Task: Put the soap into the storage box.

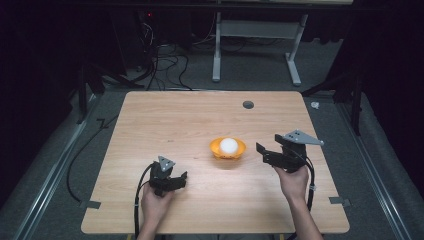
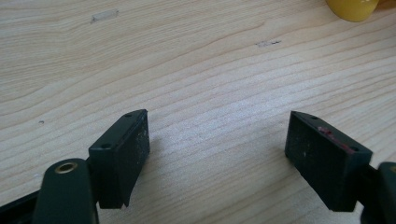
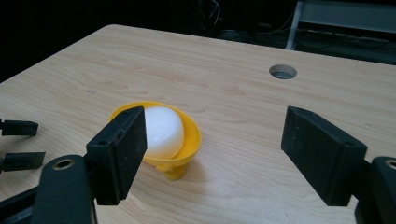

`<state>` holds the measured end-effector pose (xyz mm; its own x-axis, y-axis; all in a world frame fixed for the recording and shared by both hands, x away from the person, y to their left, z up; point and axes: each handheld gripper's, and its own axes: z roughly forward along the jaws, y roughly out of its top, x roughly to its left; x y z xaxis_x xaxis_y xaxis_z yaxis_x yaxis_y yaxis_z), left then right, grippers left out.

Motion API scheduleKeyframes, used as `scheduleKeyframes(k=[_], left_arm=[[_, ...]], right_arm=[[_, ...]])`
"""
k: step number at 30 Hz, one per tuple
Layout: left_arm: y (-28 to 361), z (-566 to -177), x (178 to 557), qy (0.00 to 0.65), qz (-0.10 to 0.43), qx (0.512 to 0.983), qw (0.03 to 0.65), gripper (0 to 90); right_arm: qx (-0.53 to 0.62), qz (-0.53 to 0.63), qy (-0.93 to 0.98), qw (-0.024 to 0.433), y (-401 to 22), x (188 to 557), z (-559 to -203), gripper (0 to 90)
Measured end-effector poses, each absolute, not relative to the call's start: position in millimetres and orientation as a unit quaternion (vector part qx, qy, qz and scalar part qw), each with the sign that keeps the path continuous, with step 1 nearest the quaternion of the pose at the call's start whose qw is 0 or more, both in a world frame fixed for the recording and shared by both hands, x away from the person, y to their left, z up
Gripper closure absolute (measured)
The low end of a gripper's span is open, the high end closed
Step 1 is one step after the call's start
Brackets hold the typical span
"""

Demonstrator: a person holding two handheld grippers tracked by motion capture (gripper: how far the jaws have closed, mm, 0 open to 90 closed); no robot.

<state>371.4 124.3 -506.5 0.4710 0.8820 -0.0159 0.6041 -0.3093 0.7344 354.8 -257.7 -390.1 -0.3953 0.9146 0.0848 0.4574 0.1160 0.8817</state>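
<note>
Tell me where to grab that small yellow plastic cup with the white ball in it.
Grip the yellow plastic cup across its outer wall under the rim, coming level from the right tongs' side; the white ball fills its mouth, and the foot looks narrow.

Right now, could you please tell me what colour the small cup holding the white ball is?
Yellow cup, clearest in the right gripper view.
</note>
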Motion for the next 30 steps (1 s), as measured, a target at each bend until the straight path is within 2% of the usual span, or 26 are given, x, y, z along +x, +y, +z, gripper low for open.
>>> scheduleKeyframes(k=[30], left_arm=[[124,-507,371,0.474,0.200,0.784,0.347,22.5]], right_arm=[[0.507,0.447,0.691,0.257,-285,327,-405,24.3]])
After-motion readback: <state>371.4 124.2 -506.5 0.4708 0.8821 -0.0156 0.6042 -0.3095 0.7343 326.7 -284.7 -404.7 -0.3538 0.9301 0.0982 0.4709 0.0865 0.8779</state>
